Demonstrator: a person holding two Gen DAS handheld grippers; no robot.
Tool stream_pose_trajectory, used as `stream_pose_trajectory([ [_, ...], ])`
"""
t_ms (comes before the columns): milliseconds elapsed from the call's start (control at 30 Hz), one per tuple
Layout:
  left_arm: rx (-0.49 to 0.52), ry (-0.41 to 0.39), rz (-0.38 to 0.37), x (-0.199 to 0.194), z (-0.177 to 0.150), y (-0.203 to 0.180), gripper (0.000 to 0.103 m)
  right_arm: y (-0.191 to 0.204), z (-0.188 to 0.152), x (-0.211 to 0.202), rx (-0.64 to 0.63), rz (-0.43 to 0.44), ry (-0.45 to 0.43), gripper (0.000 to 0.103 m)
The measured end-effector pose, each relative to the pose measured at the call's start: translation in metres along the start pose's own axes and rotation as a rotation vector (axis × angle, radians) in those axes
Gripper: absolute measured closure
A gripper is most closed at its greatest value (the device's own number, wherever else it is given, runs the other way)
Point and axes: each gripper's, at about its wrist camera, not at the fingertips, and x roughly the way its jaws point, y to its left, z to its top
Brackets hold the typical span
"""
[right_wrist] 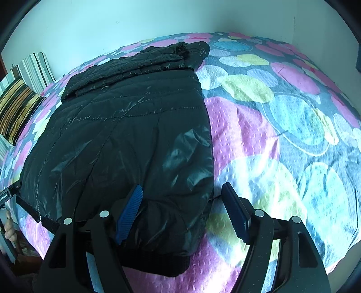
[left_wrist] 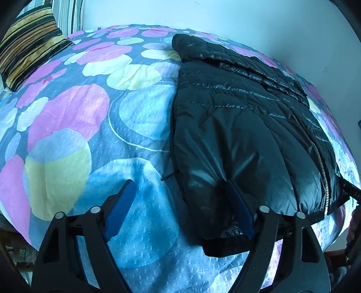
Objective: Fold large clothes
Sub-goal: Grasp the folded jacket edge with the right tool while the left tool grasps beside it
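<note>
A black shiny puffer jacket point(left_wrist: 243, 126) lies flat on the bed, hood at the far end, sleeves folded in. It also shows in the right wrist view point(right_wrist: 126, 135). My left gripper point(left_wrist: 180, 184) is open over the jacket's near left hem corner; its right finger point(left_wrist: 239, 209) rests on the fabric, its left finger over the bedspread. My right gripper point(right_wrist: 181, 188) is open over the near right hem corner; its left finger point(right_wrist: 130, 209) lies on the jacket, the right finger over the bedspread. Neither holds anything.
The bedspread point(left_wrist: 74, 126) has pink, yellow and blue circles and also shows in the right wrist view point(right_wrist: 282, 135). A striped brown cushion point(left_wrist: 29, 47) lies at the far left by a striped pillow point(right_wrist: 36, 65). A pale wall point(right_wrist: 135, 20) runs behind the bed.
</note>
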Motion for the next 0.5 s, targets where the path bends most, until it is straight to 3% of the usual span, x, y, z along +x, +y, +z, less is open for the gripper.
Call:
stream_pose_trajectory([
  [100,0.021,0.000,-0.011,-0.002,-0.001,-0.005,0.037,0.000,-0.005,0.000,0.001,0.010,0.002,0.033],
  [167,0.033,-0.001,-0.012,-0.002,-0.001,-0.010,0.042,0.002,-0.008,0.000,0.000,0.021,-0.002,0.048],
  [267,0.042,-0.003,-0.023,-0.003,-0.003,-0.014,0.051,0.007,-0.010,-0.001,-0.008,0.033,-0.006,0.058],
  [433,0.037,-0.008,-0.038,-0.004,-0.005,-0.018,0.058,0.011,-0.012,-0.003,-0.021,0.034,-0.019,0.070],
  [500,0.029,-0.005,-0.062,-0.004,-0.005,-0.018,0.066,0.010,-0.012,-0.004,-0.015,0.033,-0.024,0.074],
])
